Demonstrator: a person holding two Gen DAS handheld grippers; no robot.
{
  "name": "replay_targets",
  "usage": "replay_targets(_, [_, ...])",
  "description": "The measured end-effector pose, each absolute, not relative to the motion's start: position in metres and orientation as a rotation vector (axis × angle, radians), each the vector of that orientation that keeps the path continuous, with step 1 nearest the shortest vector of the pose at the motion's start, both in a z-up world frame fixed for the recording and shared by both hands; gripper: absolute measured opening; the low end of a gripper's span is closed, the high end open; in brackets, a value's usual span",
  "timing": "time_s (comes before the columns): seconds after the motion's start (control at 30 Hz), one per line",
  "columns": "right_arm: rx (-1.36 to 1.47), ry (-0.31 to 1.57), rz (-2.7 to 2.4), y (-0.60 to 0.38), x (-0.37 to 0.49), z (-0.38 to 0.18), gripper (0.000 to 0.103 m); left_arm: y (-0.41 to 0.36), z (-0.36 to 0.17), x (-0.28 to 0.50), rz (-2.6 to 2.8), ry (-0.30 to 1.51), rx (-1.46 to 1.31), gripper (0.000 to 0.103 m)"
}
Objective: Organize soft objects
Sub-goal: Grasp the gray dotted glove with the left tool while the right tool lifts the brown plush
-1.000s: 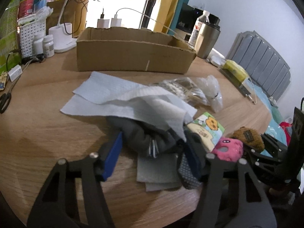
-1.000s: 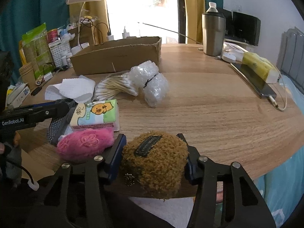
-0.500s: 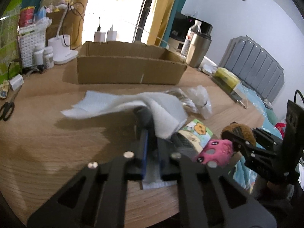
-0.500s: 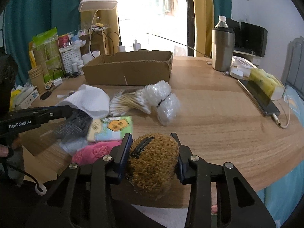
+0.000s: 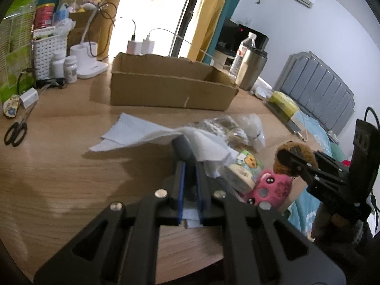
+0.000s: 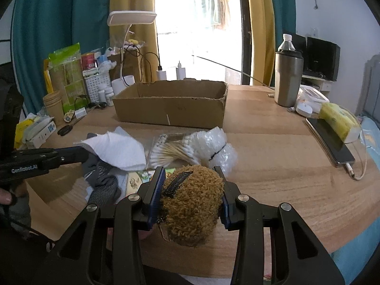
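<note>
left hand-held gripper (image 5: 189, 166): we see its jaws nearly closed, pinching the grey sock (image 5: 182, 147); the pinched end sticks up between the blue pads, low over the worktop (image 5: 59, 166).
sock: in the right view the rest of it (image 6: 102, 178) hangs down onto the worktop, under the tissue.
tissue (image 5: 152, 135): white sheet draped over the sock's top, far end lying on the worktop.
box (image 5: 171, 87): open cardboard, behind the pile, well apart from both grippers.
swabs (image 6: 171, 152): clear bag of cotton swabs between pile and box, touching the bubble wrap (image 6: 216, 147).
pack (image 5: 244, 168): small cartoon-print tissue pack, just right of our left gripper, flat on the worktop.
pink plush (image 5: 270, 187): at the worktop's near edge, touching the pack.
right hand-held gripper (image 6: 191, 191): we hold it closed on the brown plush (image 6: 192, 204), pads pressing both sides, black label up.
brown plush: lifted off the worktop near its edge, above the pink plush in the left view (image 5: 293, 156).
tumbler (image 6: 288, 78): steel, upright at far right, beyond the box.
</note>
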State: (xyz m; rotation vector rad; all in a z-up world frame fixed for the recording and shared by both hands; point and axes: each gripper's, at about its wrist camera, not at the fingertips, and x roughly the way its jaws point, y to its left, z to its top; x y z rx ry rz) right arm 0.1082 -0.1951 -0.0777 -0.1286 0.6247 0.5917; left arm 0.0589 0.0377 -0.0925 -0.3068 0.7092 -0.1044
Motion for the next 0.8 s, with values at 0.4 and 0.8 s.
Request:
replay_targets(0.4, [-0.137, 0.580, 0.654, -0.174, 0.112, -0.063, 0.043, 0.064, -0.097, 0.060, -0.067, 0.771, -0.336, 0.011])
replay_targets(0.8, [-0.143, 0.600, 0.662, -0.169, 0.115, -0.067, 0.043, 0.055, -0.130, 0.077, -0.076, 0.874, -0.376, 0.069])
